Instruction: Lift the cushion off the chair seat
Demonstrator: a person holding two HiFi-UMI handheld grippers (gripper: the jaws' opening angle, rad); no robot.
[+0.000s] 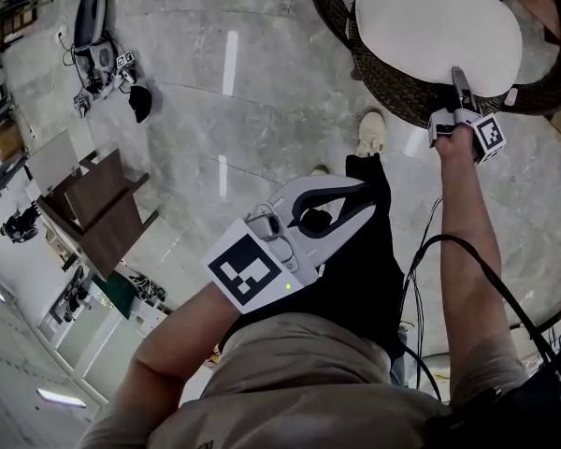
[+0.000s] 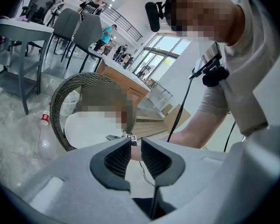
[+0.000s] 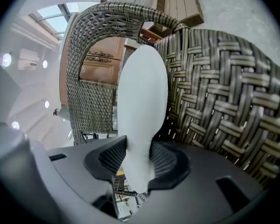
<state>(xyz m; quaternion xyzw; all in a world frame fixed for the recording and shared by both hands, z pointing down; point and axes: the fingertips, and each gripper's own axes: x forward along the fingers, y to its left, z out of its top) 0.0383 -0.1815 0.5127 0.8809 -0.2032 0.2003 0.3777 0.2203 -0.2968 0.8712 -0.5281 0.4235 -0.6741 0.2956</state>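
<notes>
A white oval cushion [image 1: 430,26] lies on the seat of a round dark wicker chair [image 1: 393,108] at the head view's top right. My right gripper [image 1: 458,75] reaches to the cushion's near rim. In the right gripper view the rim of the cushion [image 3: 142,92] stands between the jaws of the right gripper [image 3: 139,155], both pads pressing on it, with the chair's woven back [image 3: 214,78] behind. My left gripper [image 1: 366,199] hangs in front of the person's legs, well short of the chair. Its pads [image 2: 119,155] stand a narrow gap apart with nothing between them. The left gripper view shows the cushion [image 2: 86,129] from afar.
The person's shoe [image 1: 371,131] stands on the grey marble floor just before the chair. A dark wooden table [image 1: 98,209] and gear on the floor [image 1: 98,50] are at the left. Wooden pallets [image 2: 149,125] lie behind the chair, and a grey table [image 2: 18,31] stands farther off.
</notes>
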